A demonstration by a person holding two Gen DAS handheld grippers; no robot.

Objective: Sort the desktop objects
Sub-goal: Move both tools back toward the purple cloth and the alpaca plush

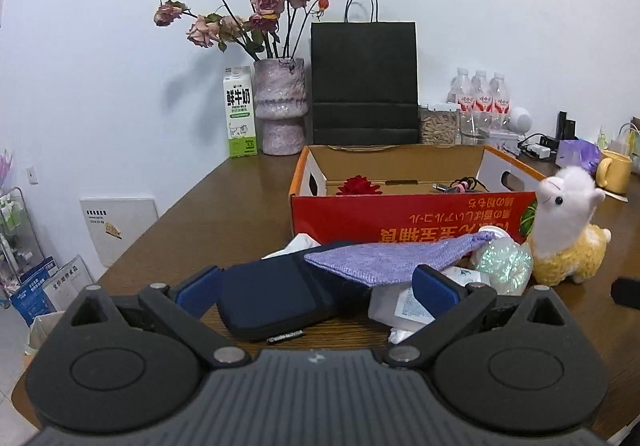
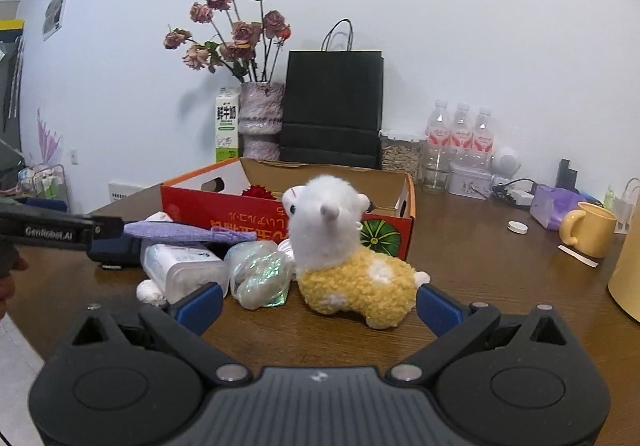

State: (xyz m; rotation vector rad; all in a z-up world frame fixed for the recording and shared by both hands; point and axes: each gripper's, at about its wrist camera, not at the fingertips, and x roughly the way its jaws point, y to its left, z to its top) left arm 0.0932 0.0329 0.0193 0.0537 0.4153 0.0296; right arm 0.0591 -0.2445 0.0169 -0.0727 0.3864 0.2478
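Observation:
A red and orange cardboard box (image 1: 400, 216) stands open on the brown table, with a red flower (image 1: 359, 185) and a small cable inside. In front of it lie a dark blue pouch (image 1: 276, 296), a purple knit pouch (image 1: 384, 260), a white plastic container (image 2: 180, 270), an iridescent wrapped ball (image 2: 260, 274) and a yellow-white alpaca plush (image 2: 352, 262). My left gripper (image 1: 316, 288) is open, its fingers on either side of the dark blue pouch. My right gripper (image 2: 318, 304) is open, just in front of the plush.
A milk carton (image 1: 239, 114), a vase of dried roses (image 1: 280, 106), a black paper bag (image 1: 364, 82), water bottles (image 1: 482, 98) and a jar line the back wall. A yellow mug (image 2: 588, 228), a purple tissue pack and a bottle cap (image 2: 518, 227) sit at the right.

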